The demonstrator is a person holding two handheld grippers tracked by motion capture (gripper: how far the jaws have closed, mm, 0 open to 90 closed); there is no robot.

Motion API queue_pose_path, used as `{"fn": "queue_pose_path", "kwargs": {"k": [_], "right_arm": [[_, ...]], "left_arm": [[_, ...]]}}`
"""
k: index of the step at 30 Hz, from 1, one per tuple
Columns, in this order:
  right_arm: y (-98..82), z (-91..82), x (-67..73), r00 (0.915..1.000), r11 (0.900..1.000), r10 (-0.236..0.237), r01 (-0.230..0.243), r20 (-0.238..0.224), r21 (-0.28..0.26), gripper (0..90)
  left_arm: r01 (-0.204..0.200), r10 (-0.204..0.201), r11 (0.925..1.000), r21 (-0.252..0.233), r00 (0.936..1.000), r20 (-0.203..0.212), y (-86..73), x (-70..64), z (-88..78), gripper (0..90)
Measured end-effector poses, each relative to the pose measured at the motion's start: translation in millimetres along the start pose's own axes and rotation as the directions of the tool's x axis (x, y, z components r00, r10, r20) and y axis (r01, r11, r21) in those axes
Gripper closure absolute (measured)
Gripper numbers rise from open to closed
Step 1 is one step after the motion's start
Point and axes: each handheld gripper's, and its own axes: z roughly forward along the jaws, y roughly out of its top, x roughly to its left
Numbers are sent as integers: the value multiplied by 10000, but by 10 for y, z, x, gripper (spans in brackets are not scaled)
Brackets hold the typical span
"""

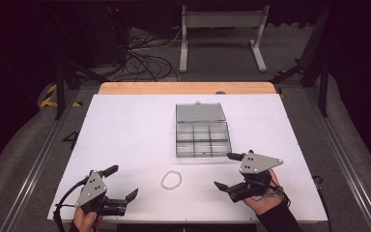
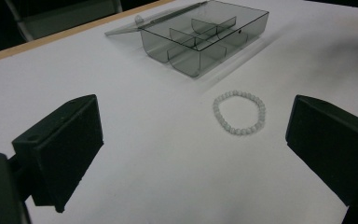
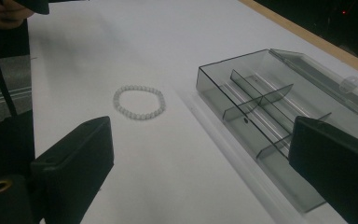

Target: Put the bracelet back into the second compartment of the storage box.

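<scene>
Two hand-held grippers are shown over a white table, one at each near corner. The left gripper is held low at the near left, its jaws spread wide with nothing between them; in the left gripper view the two black jaws are seen far apart, and a beaded bracelet is framed in the gap ahead of them. The right gripper is held at the near right, likewise released and carrying nothing (its jaws stand well apart in the right gripper view).

The bracelet, a closed ring of pale beads, is laid flat on the table between the two grippers, touched by neither. A clear compartment box is placed just beyond the bracelet, toward the middle of the table, with its lid folded back flat on the far side. The box is divided by partitions into small cells, and its near right corner is approached by the upper jaw of the right gripper. A wooden edge is seen at the far side of the table.
</scene>
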Motion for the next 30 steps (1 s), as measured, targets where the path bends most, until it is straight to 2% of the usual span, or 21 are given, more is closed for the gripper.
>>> {"fn": "queue_pose_path", "kwargs": {"k": [11,15,21,25,30], "right_arm": [[126,133,39,9991,9997,-235,235,-349,-1,66],[162,201,41,9987,9998,-197,197,-475,-13,12],[194,269,61,9981,9998,-197,201,-591,56,11],[234,319,84,9978,9996,-270,276,-613,94,24],[266,412,117,9990,9997,45,-35,-434,228,96]], "left_arm": [[-67,67,10000,47,10000,13,3,-6,7,45],[-95,95,9999,61,9999,43,2,-2,9,45],[-135,135,9999,60,9999,38,2,0,11,45],[-145,145,9999,72,9999,51,1,4,10,45],[-128,128,9999,102,9999,57,1,0,13,45]]}}
